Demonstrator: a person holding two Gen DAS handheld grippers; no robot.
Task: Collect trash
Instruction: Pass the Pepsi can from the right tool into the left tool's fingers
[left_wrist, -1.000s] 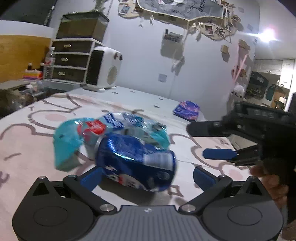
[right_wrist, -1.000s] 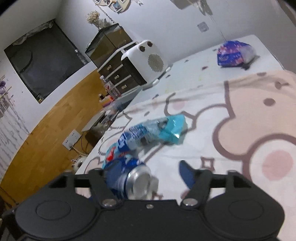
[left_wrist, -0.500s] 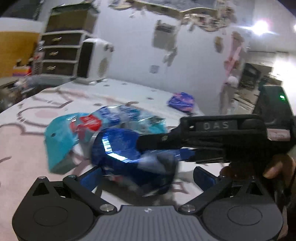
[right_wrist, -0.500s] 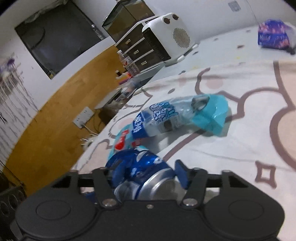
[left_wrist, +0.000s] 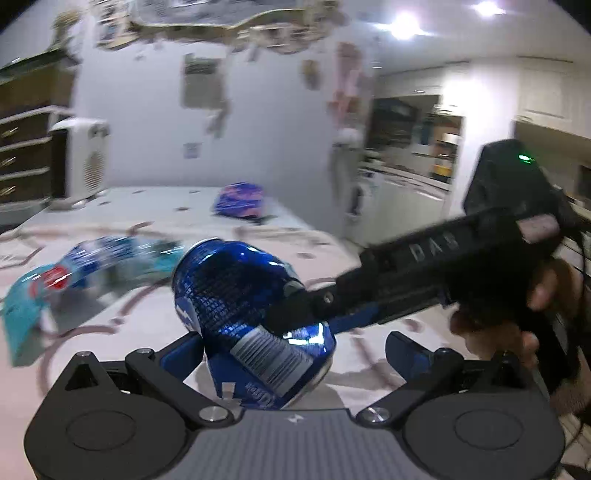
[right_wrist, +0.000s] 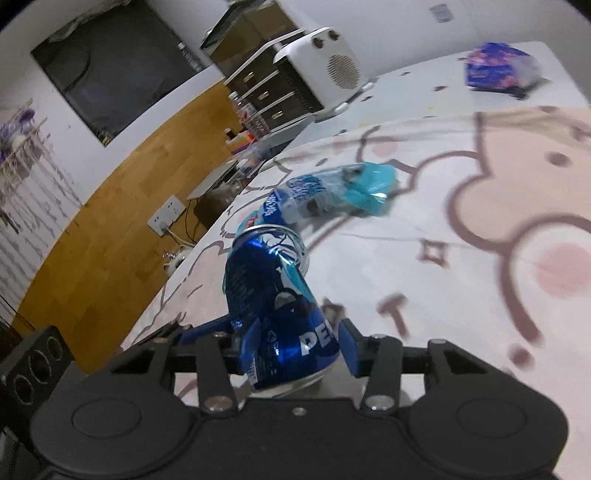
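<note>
Far left on cartoon-print cloth (right_wrist: 480, 258): crumpled teal-and-blue plastic snack wrapper (right_wrist: 332, 188), uncollected. Centre, near: dented blue aluminium soda can (right_wrist: 277, 306), tilted, between right gripper (right_wrist: 291, 343) jaws, closing, pads at can's sides. Left gripper (left_wrist: 295, 350) spread wide, one pad beside can, gripping nothing. Risk: smooth dented wall slips from partial pinch, can drops. Far right: purple foil packet (right_wrist: 495, 70).

Glossy dented metal can (right_wrist: 280, 314), shiny crinkled plastic wrapper (right_wrist: 332, 192), matt printed cloth cover (right_wrist: 480, 229)
</note>
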